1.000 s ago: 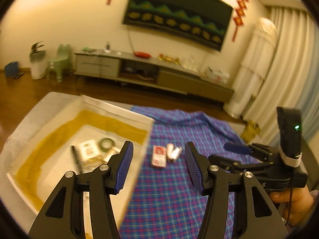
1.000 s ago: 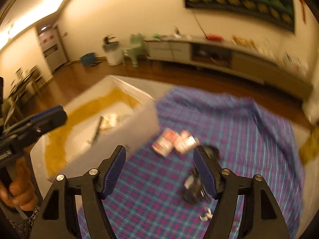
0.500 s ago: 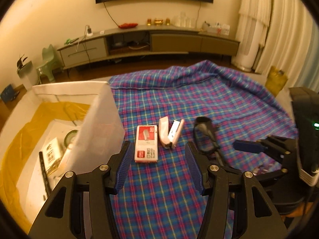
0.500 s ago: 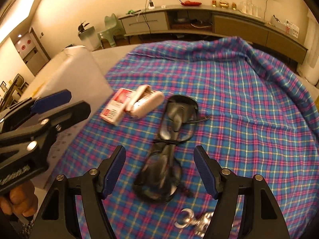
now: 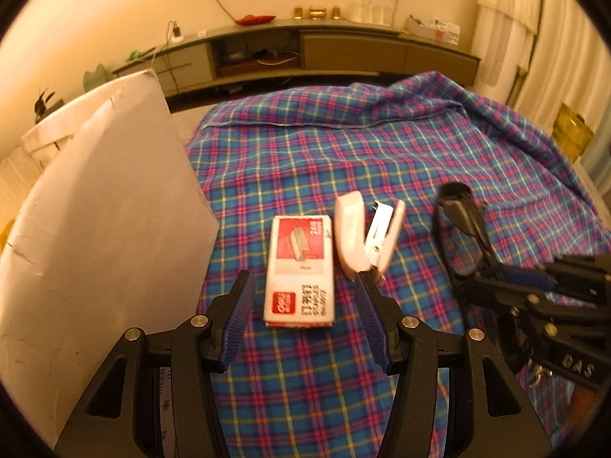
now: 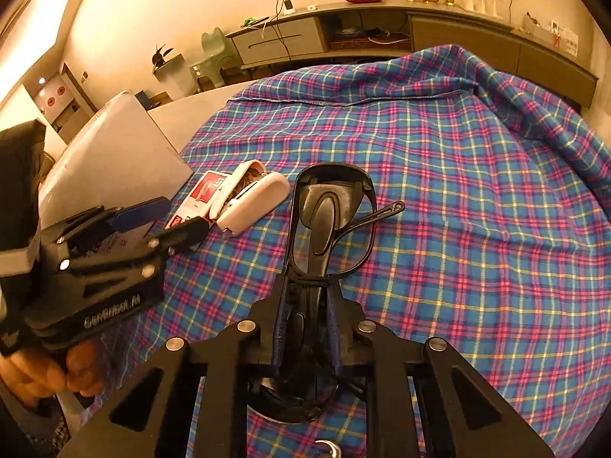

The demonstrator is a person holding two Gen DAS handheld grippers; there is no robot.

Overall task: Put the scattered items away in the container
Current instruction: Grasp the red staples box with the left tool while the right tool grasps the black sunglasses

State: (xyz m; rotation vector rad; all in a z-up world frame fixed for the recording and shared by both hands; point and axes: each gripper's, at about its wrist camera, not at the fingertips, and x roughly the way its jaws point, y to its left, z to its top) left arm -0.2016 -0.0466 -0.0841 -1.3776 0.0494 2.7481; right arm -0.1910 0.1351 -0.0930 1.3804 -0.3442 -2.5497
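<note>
Warm-lit living room: long low TV cabinet (image 5: 305, 49) along the far wall, pale curtains (image 5: 508, 30) at right. Near at hand, a table draped in blue-and-pink plaid cloth (image 5: 343, 160), far hem folded and rumpled. At the cloth's left edge, the white container (image 5: 99, 236), its tall blank wall rising just beside the left gripper (image 5: 301, 324). Bare plaid stretching wide to the right and far side.

Lying flat on the cloth: red-and-white staple box (image 5: 299, 271), between the wide-apart left jaws but untouched; touching its right side, a white stapler (image 5: 366, 233), hinged open. Further right, black glasses (image 6: 328, 221), dark lenses, one temple arm sticking out sideways.

Right gripper (image 6: 305, 328) having just closed, now clamped on the near end of the glasses. Silver metal bit (image 6: 328, 448) at the bottom edge, too cropped to identify.
</note>
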